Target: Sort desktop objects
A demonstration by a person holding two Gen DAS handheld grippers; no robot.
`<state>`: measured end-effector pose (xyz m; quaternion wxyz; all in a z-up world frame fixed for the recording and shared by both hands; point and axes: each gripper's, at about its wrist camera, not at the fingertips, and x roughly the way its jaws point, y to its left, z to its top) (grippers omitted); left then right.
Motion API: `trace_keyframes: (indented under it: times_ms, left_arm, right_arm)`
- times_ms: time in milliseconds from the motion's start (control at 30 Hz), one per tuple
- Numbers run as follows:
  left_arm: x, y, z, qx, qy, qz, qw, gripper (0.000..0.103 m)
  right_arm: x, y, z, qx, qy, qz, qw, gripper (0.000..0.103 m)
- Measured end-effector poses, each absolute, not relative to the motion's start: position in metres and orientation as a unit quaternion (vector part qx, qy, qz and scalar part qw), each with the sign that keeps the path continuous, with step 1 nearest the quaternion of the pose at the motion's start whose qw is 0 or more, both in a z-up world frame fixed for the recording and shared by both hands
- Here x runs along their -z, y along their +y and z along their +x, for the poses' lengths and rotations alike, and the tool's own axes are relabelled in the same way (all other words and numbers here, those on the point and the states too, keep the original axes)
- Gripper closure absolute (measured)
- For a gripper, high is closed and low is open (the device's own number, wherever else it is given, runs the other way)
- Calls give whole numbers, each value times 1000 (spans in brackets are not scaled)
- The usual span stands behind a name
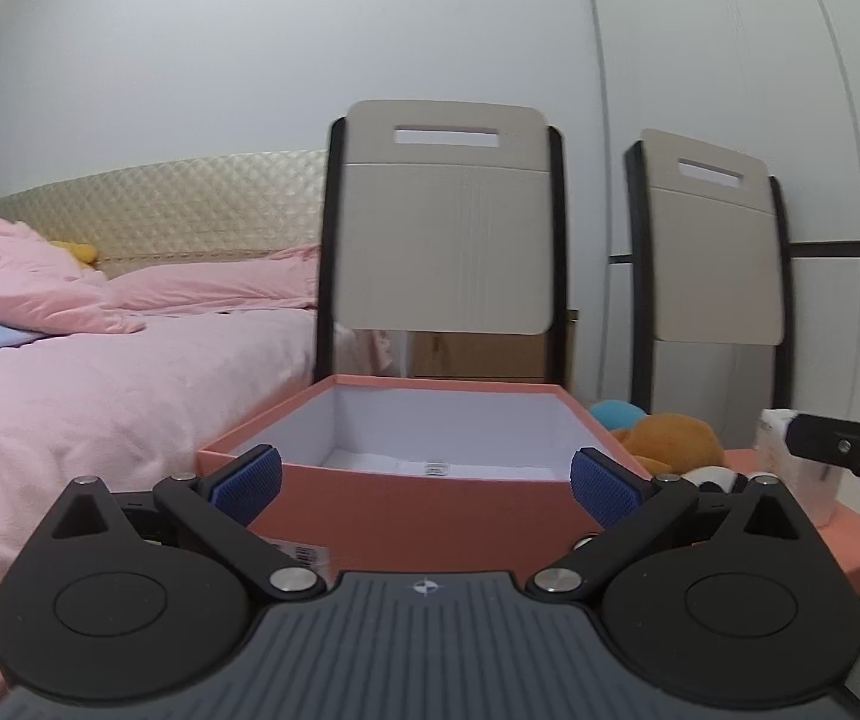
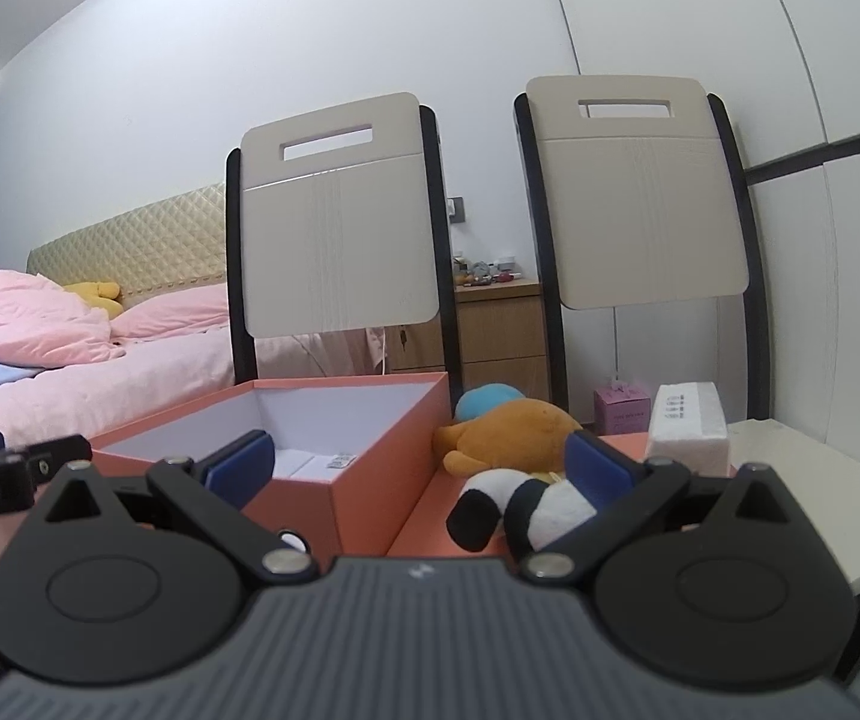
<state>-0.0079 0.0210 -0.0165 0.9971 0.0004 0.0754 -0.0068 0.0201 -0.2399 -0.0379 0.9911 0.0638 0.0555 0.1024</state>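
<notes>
I am holding my left gripper level with its jaws spread wide, empty, facing the near wall of the open box straight ahead. My right gripper is gaping wide too, empty, with the panda toy lying between its fingertips and the orange toy just beyond.

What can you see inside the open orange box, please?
The orange box has a white lining and looks almost empty: only a flat white card with a small printed label lies on its floor. The near wall hides the front strip of the floor in both views.
</notes>
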Motion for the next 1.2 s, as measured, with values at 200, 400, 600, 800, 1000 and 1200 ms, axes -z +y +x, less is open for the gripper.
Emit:
trace_keyframes:
  times_ms: [200, 400, 600, 800, 1000, 1200]
  left_arm:
    - [20, 15, -10, 8, 72, 1, 997, 0]
    - [22, 1, -12, 20, 54, 49, 997, 0]
    - [19, -30, 0, 101, 62, 151, 981, 0]
    - [34, -81, 20, 190, 82, 252, 945, 0]
    - [52, -144, 49, 256, 81, 364, 892, 2]
    - [71, -193, 95, 288, 92, 448, 841, 8]
  right_arm:
    - [35, -243, 15, -105, 56, 53, 991, 0]
    - [32, -250, 10, -100, 53, 65, 992, 0]
    - [28, -261, 3, -62, 52, 67, 995, 0]
    - [26, -291, -11, -52, 45, 93, 993, 0]
    - [25, -318, -24, -45, 37, 128, 990, 0]
    - [25, -333, -32, -40, 36, 143, 988, 0]
